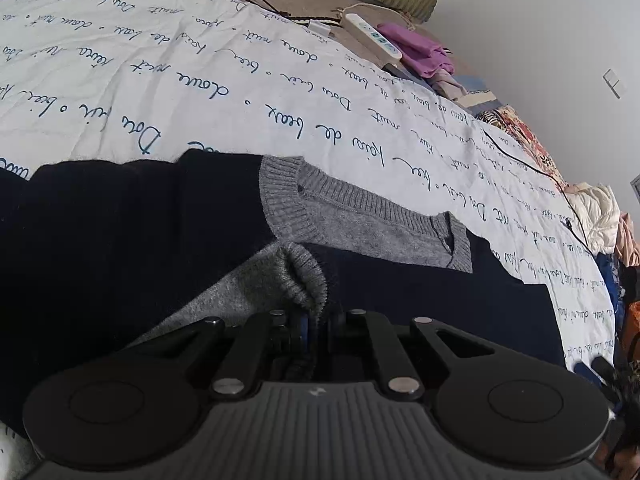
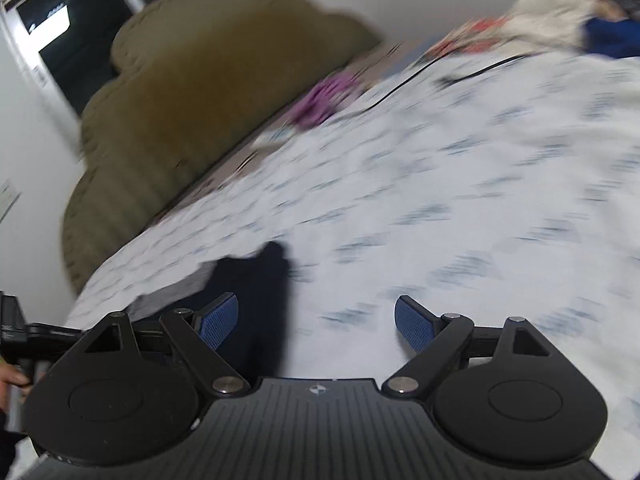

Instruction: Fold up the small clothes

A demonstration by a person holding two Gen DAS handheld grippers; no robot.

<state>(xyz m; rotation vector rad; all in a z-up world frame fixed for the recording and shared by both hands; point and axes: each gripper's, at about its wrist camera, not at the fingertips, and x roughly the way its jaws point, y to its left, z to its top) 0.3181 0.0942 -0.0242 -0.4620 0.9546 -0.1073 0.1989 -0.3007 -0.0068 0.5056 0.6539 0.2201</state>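
Observation:
A small navy and grey knit sweater (image 1: pixel 120 224) lies on a white bedspread (image 1: pixel 200 60) with blue handwriting print. Its grey ribbed neckline (image 1: pixel 360 216) faces away from me. My left gripper (image 1: pixel 318 324) is shut on a grey ribbed edge of the sweater (image 1: pixel 304 276), pinched between the jaws. In the blurred right wrist view, my right gripper (image 2: pixel 316 320) is open and empty above the bedspread (image 2: pixel 460 200), with a navy part of the sweater (image 2: pixel 260 280) beside its left finger (image 2: pixel 218 320).
A white power strip (image 1: pixel 372 36), purple cloth (image 1: pixel 416 50) and black cables (image 1: pixel 532 164) lie near the far bed edge. An olive cushion (image 2: pixel 192 92) leans on the wall. More clothes (image 1: pixel 596 212) are piled at the right.

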